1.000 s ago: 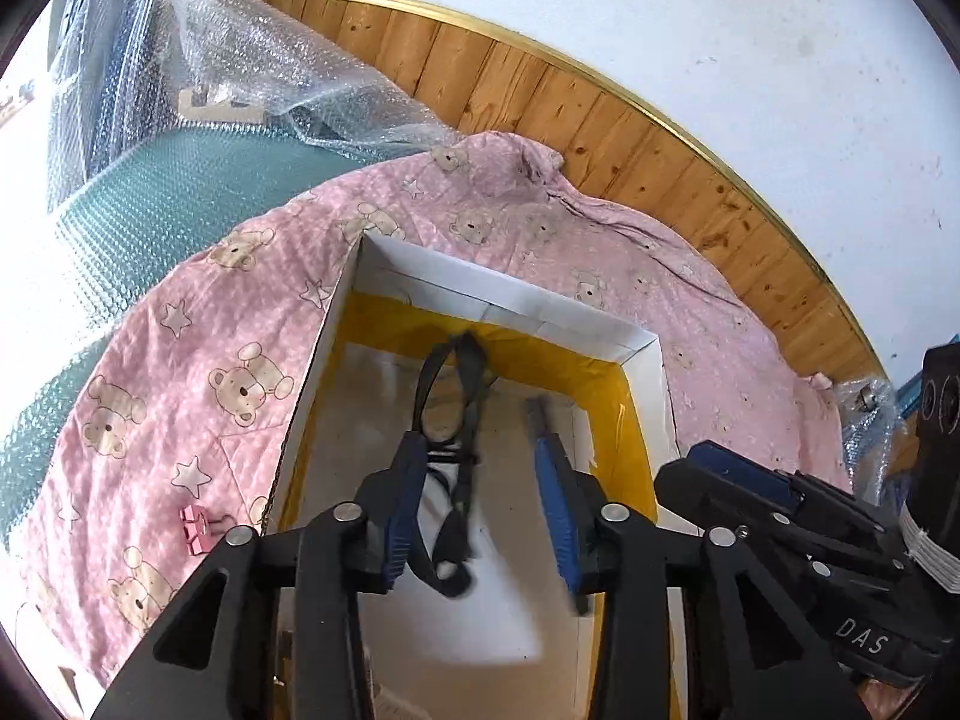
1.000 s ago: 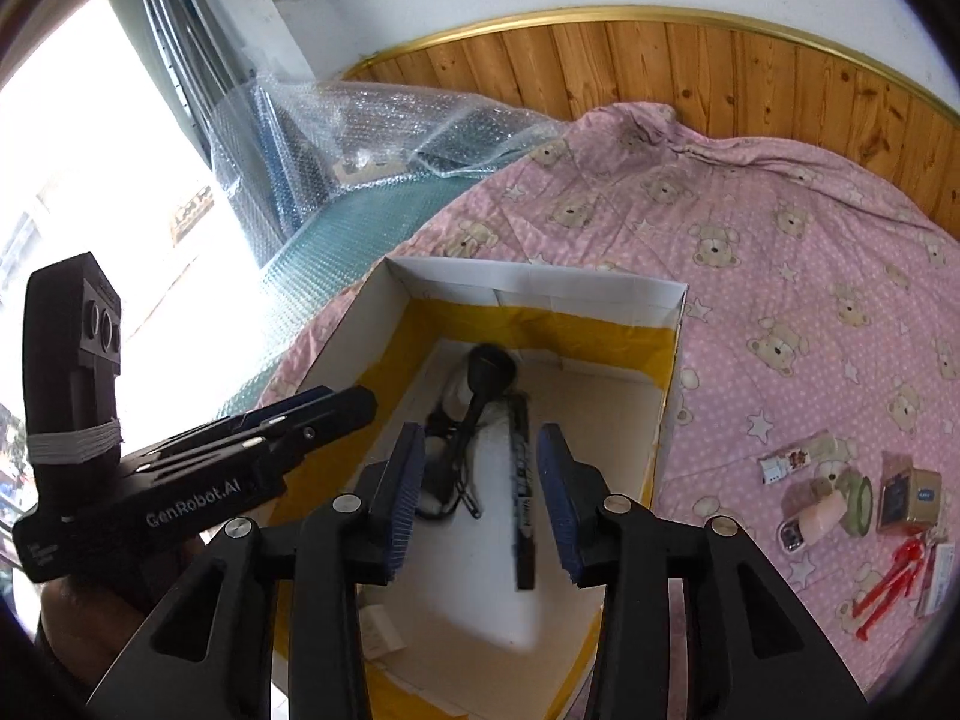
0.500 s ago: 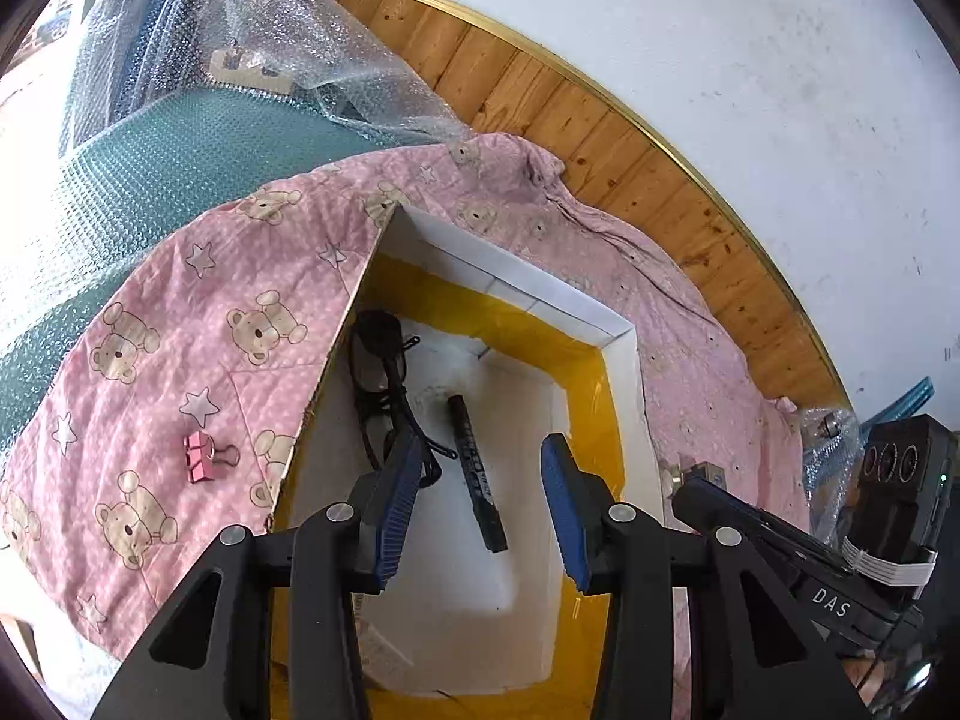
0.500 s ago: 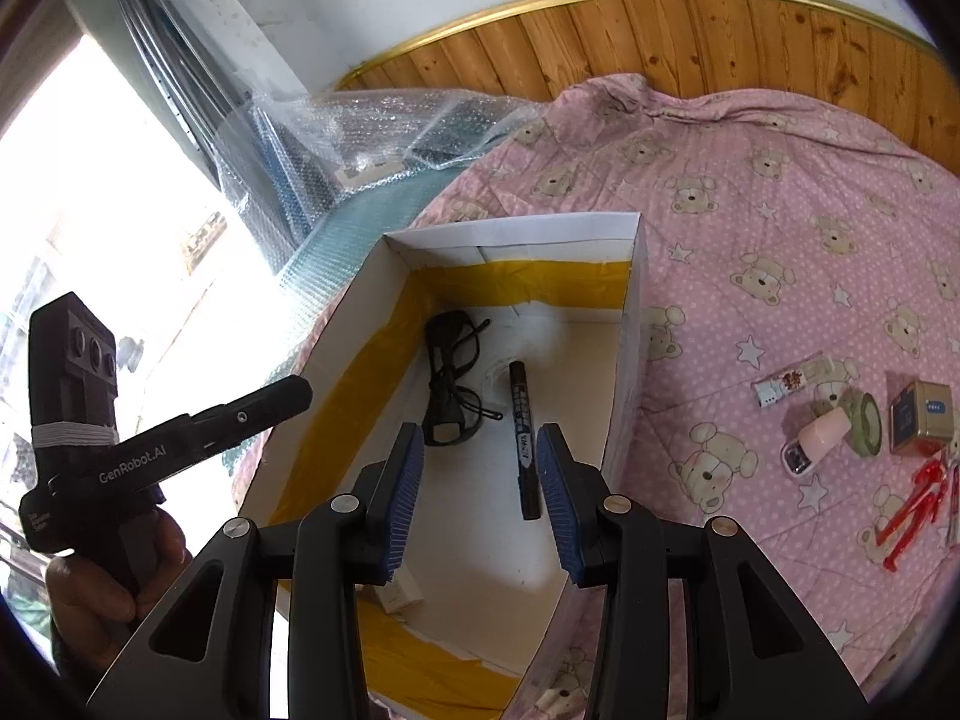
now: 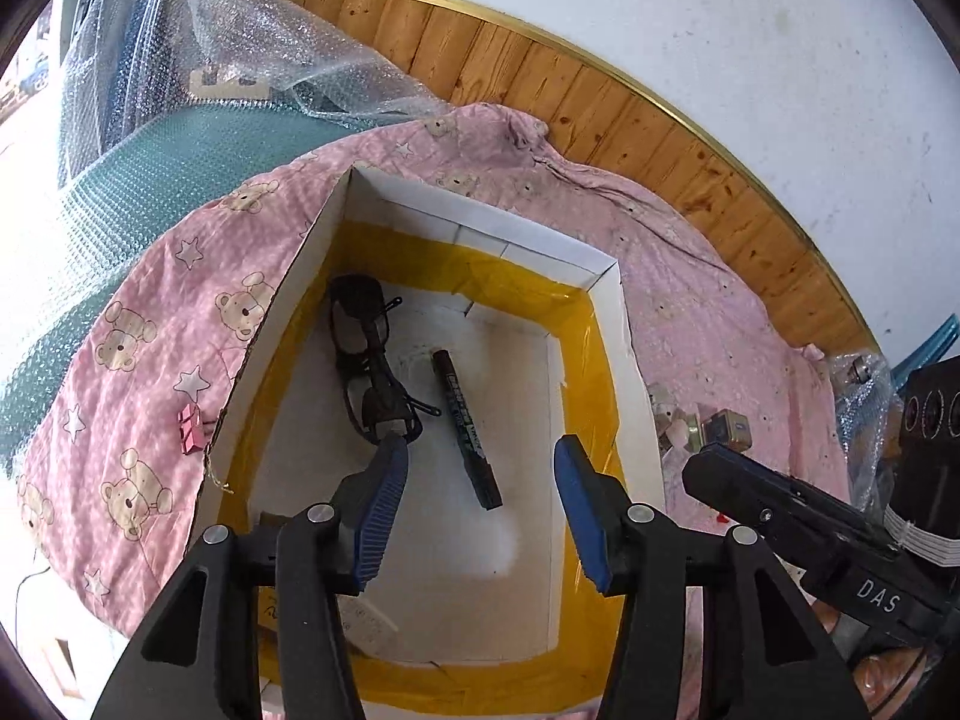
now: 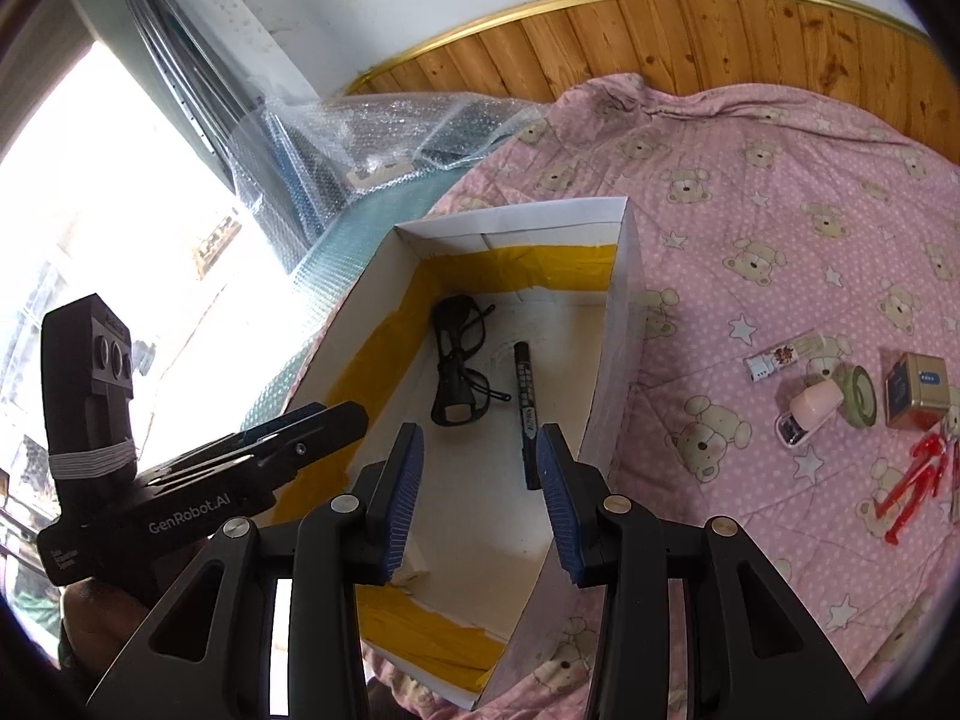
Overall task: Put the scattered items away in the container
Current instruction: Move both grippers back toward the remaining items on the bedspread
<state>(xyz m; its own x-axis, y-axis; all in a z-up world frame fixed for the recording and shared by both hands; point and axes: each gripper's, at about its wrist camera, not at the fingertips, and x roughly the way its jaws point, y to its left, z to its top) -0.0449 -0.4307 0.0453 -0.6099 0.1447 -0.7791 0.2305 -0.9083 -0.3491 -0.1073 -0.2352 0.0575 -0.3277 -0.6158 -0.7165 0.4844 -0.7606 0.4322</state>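
The white box (image 6: 621,324), its inner walls lined with yellow tape, sits open-topped on the pink bear-print quilt (image 6: 750,192), which makes it an easy place to drop things from above. Two items already lie flat on its floor: black glasses (image 6: 457,360) toward the left wall and a black marker (image 6: 526,414) just right of them, near each other but apparently not touching. Both tools hang above the near half of the box. The left gripper (image 5: 477,504) has its blue pads spread apart with nothing between them, and the right gripper (image 6: 480,492) is likewise parted and empty, so neither is carrying anything and each looks free for another pick. What is left to tidy lies in two places. To the right of the box, well apart from it, is a cluster: a small white packet (image 6: 771,363), a pink-and-white object (image 6: 807,411) touching a roll of tape (image 6: 859,396), a gold tin (image 6: 916,390) and red plastic pieces (image 6: 915,480). That side suits the right tool best. A pink binder clip (image 5: 191,429) rests on the quilt just outside the left wall, closest to the left tool.
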